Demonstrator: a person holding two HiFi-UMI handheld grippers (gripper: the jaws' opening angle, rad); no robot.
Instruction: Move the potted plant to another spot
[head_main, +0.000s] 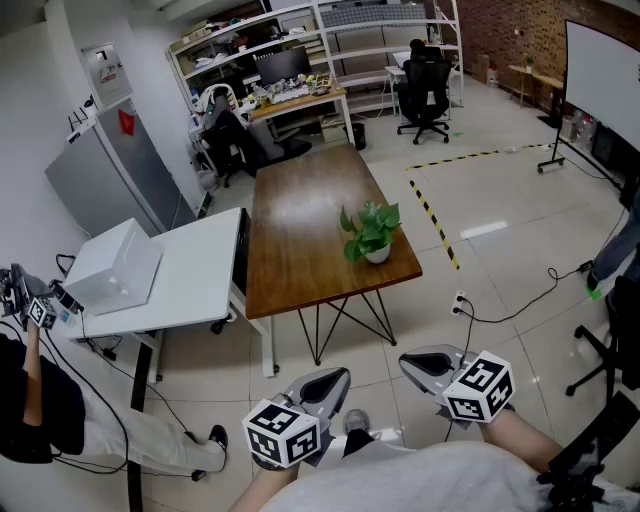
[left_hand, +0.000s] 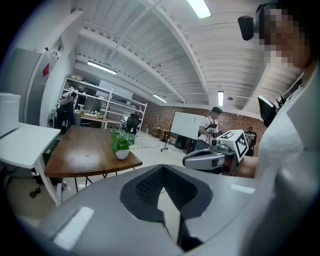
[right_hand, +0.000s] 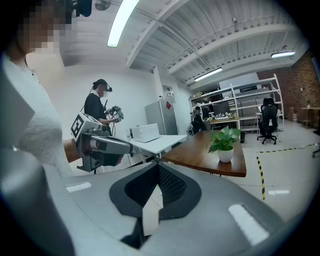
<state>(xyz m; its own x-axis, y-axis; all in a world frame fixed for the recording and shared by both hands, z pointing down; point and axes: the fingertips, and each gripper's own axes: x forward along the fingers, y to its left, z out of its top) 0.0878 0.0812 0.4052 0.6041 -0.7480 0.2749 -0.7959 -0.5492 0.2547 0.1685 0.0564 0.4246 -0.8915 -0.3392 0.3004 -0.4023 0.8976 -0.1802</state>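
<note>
The potted plant (head_main: 372, 235), green leaves in a small white pot, stands near the front right corner of the brown wooden table (head_main: 300, 230). It also shows in the left gripper view (left_hand: 121, 142) and the right gripper view (right_hand: 224, 142), well ahead of the jaws. My left gripper (head_main: 338, 378) and right gripper (head_main: 408, 362) hang side by side over the floor, short of the table's front edge. Both point toward the table. Each pair of jaws is shut with nothing between them (left_hand: 162, 167) (right_hand: 159, 165).
A white desk (head_main: 190, 285) with a white box (head_main: 113, 265) adjoins the table's left side. A person (head_main: 40, 400) with grippers stands at the far left. Yellow-black floor tape (head_main: 435, 215), a cable (head_main: 520, 300), a whiteboard (head_main: 600, 70) and office chairs (head_main: 425, 90) lie beyond.
</note>
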